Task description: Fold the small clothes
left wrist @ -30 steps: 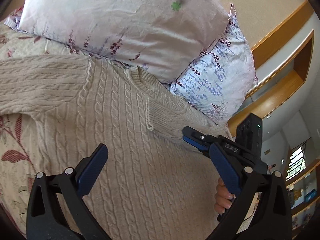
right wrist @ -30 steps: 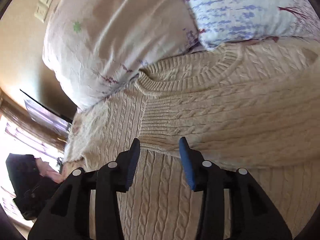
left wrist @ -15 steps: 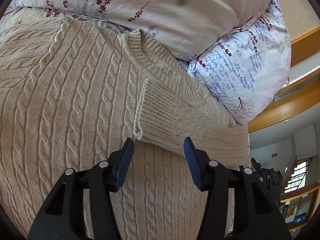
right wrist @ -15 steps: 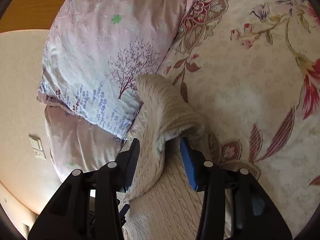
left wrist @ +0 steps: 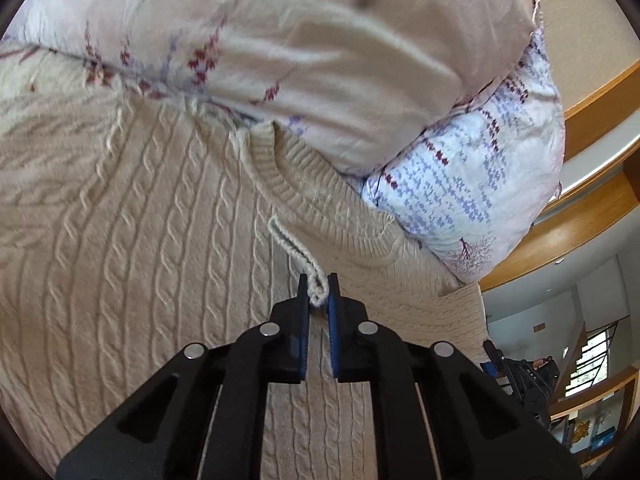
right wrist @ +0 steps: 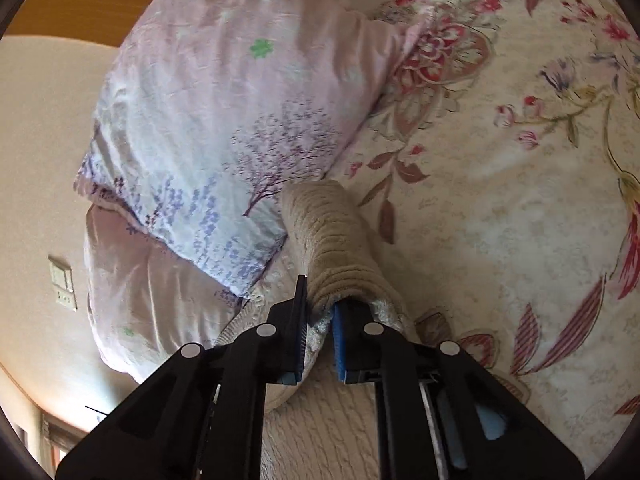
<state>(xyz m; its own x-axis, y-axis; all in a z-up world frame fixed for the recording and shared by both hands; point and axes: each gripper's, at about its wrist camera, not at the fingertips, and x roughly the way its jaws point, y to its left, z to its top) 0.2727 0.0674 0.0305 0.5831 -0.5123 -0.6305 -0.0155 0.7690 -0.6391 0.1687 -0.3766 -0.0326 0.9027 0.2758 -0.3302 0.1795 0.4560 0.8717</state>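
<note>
Now both have closed since half a second ago: the left gripper (left wrist: 318,294) pinches the folded sleeve's cuff edge (left wrist: 316,298) on the cream cable-knit sweater (left wrist: 140,240), spread on the floral bed (right wrist: 520,200) near the pillows (left wrist: 320,60); the right gripper (right wrist: 320,312) clamps the sleeve fold (right wrist: 332,240), ready to carry that sleeve across.

Left gripper (left wrist: 318,294): matte black plastic frame of angular, triangular linkage arms with open cut-outs; four round silver pivot screws in a row behind the fingers; blue ribbed pads (left wrist: 333,320) lining the inner finger faces. Right gripper (right wrist: 320,300): same black frame, four silver screws, blue pads (right wrist: 339,344); pale blue insert and thin metal rod visible right of the pads.
</note>
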